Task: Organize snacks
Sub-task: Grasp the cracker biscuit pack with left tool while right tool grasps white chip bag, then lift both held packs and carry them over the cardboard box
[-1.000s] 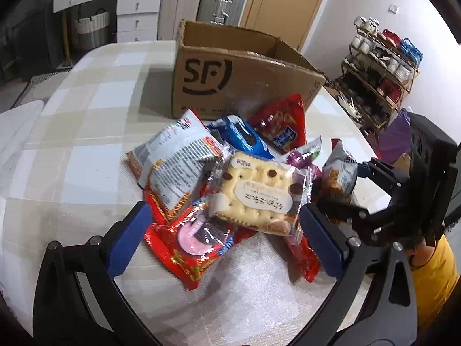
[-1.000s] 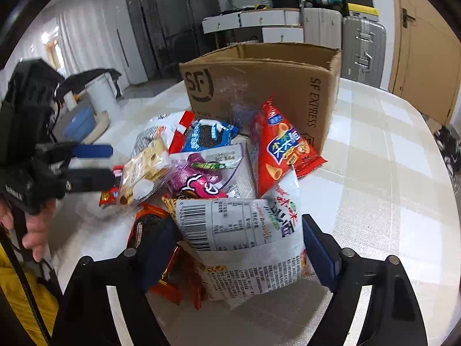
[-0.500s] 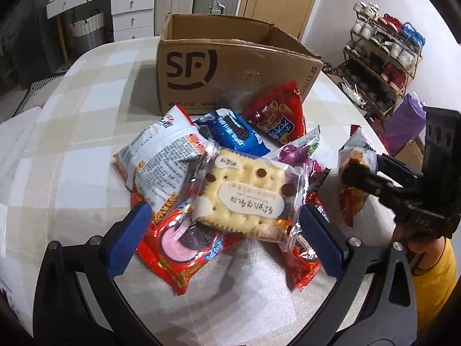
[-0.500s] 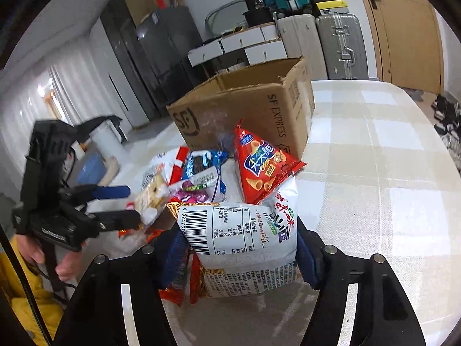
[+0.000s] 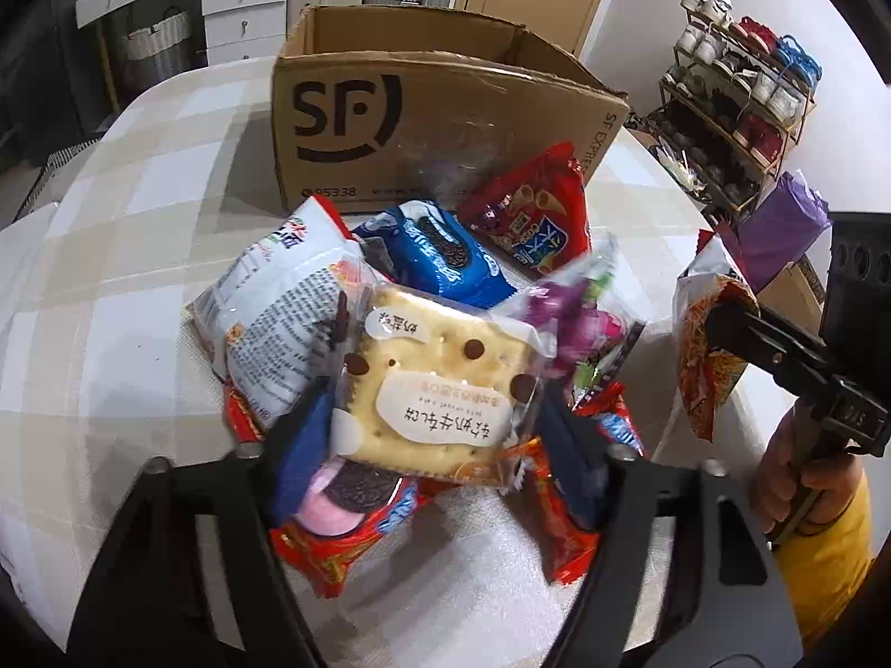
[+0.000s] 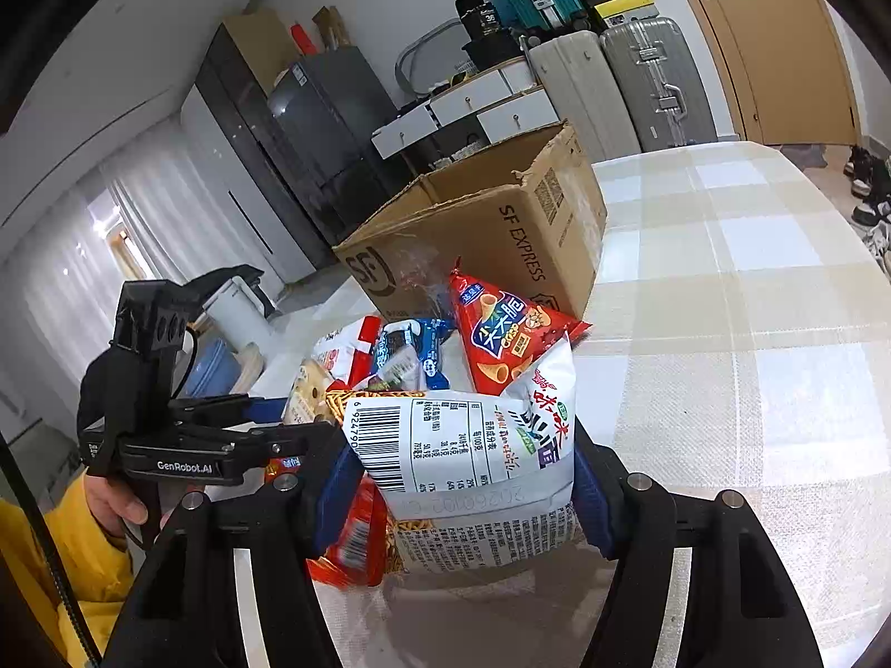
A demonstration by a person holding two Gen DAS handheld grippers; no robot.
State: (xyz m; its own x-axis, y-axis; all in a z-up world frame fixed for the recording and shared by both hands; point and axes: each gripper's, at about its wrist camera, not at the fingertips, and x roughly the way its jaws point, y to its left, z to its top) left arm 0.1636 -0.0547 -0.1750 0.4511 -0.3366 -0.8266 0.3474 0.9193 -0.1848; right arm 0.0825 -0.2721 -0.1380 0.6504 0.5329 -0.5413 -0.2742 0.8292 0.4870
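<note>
Pinching a white noodle-snack bag [image 6: 468,462] by both sides, the right gripper [image 6: 465,495] carries it low in the centre of its own frame, blue pads pressed into the bag's edges. Closing at this moment, the left gripper [image 5: 431,445] has the clear-wrapped biscuit pack [image 5: 440,389] between its blue pads at lower centre of the left view; the pads appear to touch the wrapper, though blur makes firm contact hard to confirm. Beneath and around the biscuit pack lies the heap: a red cookie packet [image 5: 339,534] at the bottom, a white printed bag [image 5: 278,306] to the left, a blue sandwich-cookie pack [image 5: 440,256] above, a purple wrapper [image 5: 579,317] to the right, a red cone-snack bag [image 5: 534,217] toward upper right. Behind the heap stands an open cardboard box [image 5: 390,128], upper centre. All rest on a checked tablecloth [image 5: 139,256]. A hand [image 5: 802,479] in a yellow sleeve sits at the right edge.
</note>
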